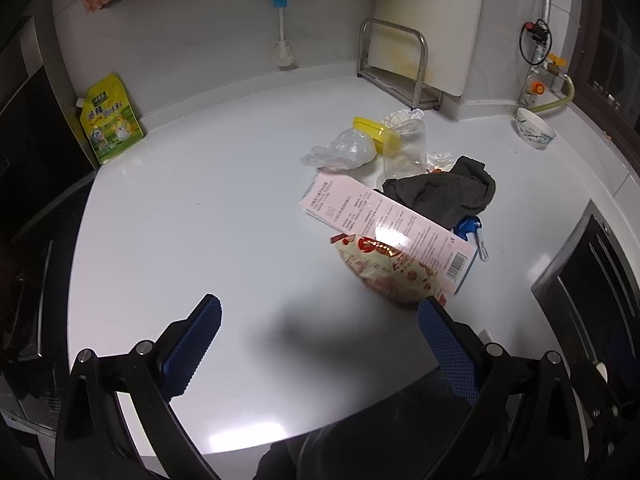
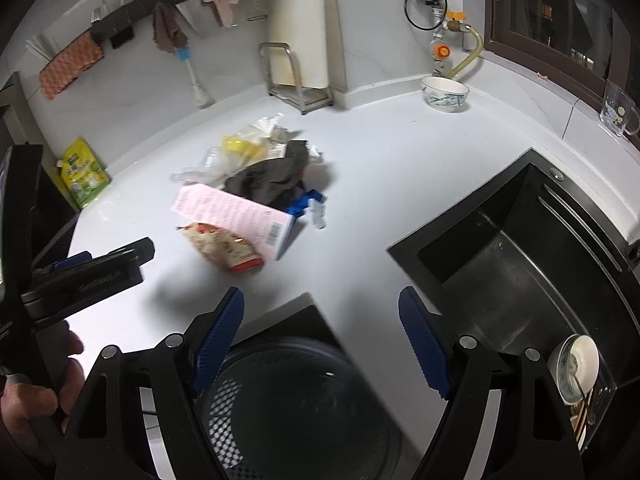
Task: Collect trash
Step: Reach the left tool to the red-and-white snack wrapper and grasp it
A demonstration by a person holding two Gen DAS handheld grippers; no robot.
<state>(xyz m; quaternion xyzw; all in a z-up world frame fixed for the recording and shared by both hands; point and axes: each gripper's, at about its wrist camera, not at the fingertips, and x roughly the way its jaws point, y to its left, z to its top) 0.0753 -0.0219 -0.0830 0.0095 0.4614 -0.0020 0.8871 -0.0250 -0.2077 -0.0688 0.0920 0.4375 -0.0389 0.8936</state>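
Note:
A heap of trash lies on the white counter (image 1: pixel 180 220): a pink carton (image 1: pixel 384 228) (image 2: pixel 236 212), a red-printed snack wrapper (image 1: pixel 392 272) (image 2: pixel 224 248) under its near end, a dark cloth (image 1: pixel 440 196) (image 2: pixel 272 180), a clear plastic cup (image 1: pixel 404 152), crumpled clear plastic (image 1: pixel 344 152) and a yellow lid (image 1: pixel 372 128) (image 2: pixel 240 146). My left gripper (image 1: pixel 320 340) is open just short of the wrapper, its right finger (image 1: pixel 448 352) close to it. My right gripper (image 2: pixel 320 340) is open above a black mesh bin (image 2: pixel 296 400) at the counter's front edge.
A yellow-green pouch (image 1: pixel 108 120) leans against the left wall. A patterned bowl (image 1: pixel 534 128) (image 2: pixel 444 94) stands at the back right, a metal rack (image 1: pixel 396 64) behind the heap. A black sink (image 2: pixel 520 264) holding dishes lies at the right. A hand (image 2: pixel 24 392) holds the left gripper.

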